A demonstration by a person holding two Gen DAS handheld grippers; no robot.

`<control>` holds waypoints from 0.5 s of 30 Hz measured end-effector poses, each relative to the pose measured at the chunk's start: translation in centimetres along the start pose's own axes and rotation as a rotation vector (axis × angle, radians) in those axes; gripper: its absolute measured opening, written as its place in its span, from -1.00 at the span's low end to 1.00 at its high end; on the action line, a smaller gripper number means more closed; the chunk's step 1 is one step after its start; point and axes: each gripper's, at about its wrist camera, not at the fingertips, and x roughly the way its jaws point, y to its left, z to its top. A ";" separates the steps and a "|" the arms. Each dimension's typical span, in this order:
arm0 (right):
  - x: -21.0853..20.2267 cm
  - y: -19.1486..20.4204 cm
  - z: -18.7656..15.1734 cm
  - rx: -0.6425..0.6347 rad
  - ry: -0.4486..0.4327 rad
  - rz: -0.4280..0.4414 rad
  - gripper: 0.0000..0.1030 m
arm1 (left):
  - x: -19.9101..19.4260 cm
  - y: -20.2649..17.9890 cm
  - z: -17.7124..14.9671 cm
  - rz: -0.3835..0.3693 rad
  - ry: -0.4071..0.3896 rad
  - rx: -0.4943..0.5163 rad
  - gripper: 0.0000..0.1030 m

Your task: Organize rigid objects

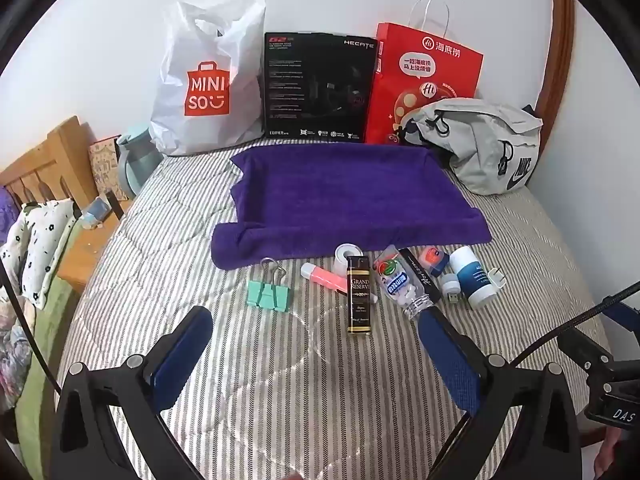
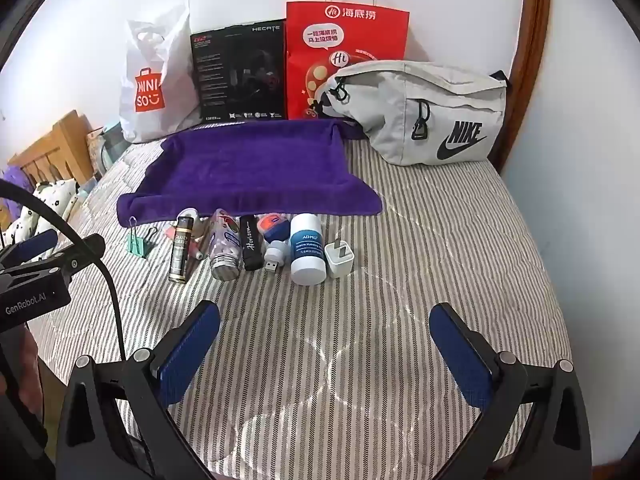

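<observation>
From the left wrist view, the left gripper [image 1: 316, 334] hangs with jaws spread and empty while the small objects [image 1: 400, 280] sit unsorted at twelve o'clock before the bare purple towel [image 1: 348, 196], and from the right wrist view the right gripper [image 2: 326, 330], likewise wide and empty, faces that row at eleven o'clock, so I judge nothing is organized yet.

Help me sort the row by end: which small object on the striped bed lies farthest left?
The mint-green binder clip, with silver wire handles. It lies alone, left of the pink tube and everything else.

Small items [image 2: 256, 246] lie in a row — just before the purple towel [image 2: 248, 172].
</observation>
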 end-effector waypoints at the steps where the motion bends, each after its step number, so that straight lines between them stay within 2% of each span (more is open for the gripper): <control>1: -0.1 0.0 0.0 0.000 -0.003 0.000 1.00 | 0.0 0.0 0.0 0.003 -0.001 0.004 1.00; 7: -0.4 0.2 0.2 0.000 -0.005 0.002 1.00 | -0.6 1.3 0.2 -0.029 -0.025 -0.008 1.00; 15: -0.5 0.3 0.6 -0.001 -0.002 0.003 1.00 | -0.7 0.0 0.2 0.004 -0.022 0.027 1.00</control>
